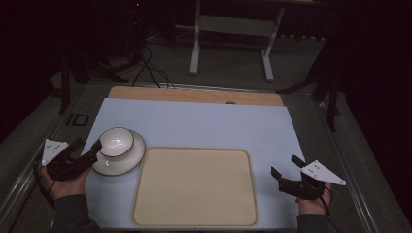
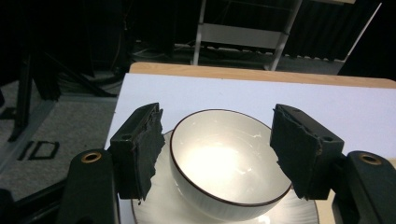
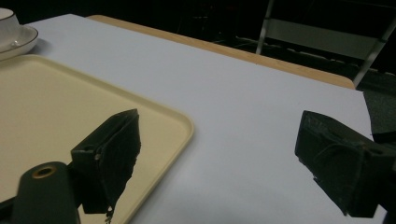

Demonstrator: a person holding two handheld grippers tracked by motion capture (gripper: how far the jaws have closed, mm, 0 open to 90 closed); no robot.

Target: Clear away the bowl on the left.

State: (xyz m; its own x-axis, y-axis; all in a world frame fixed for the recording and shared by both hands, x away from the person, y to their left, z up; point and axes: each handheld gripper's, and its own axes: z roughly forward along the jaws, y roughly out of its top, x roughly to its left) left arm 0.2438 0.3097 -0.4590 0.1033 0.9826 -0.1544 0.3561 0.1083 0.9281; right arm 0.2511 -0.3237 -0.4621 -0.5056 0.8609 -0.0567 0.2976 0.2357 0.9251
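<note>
A white bowl [image 1: 116,141] with a dark rim stands on a white plate [image 1: 127,160] at the left of the pale mat. My left gripper [image 1: 88,145] is open just left of it, one jaw close to the bowl's rim. In the left gripper view the bowl [image 2: 224,163] and plate [image 2: 154,205] appear between and just beyond the spread jaws of the left gripper [image 2: 217,140]; I cannot tell whether they touch. A beige tray [image 1: 194,187] lies empty at the front middle. My right gripper [image 1: 285,166] is open and holds nothing, right of the tray [image 3: 46,102].
The pale blue mat [image 1: 218,126] covers the table, with a wooden strip [image 1: 194,94] along the far edge. Beyond it are a white stand frame [image 1: 233,29] and cables [image 1: 150,73] on the dark floor. The bowl [image 3: 5,18] and plate [image 3: 21,42] appear at the far left in the right gripper view.
</note>
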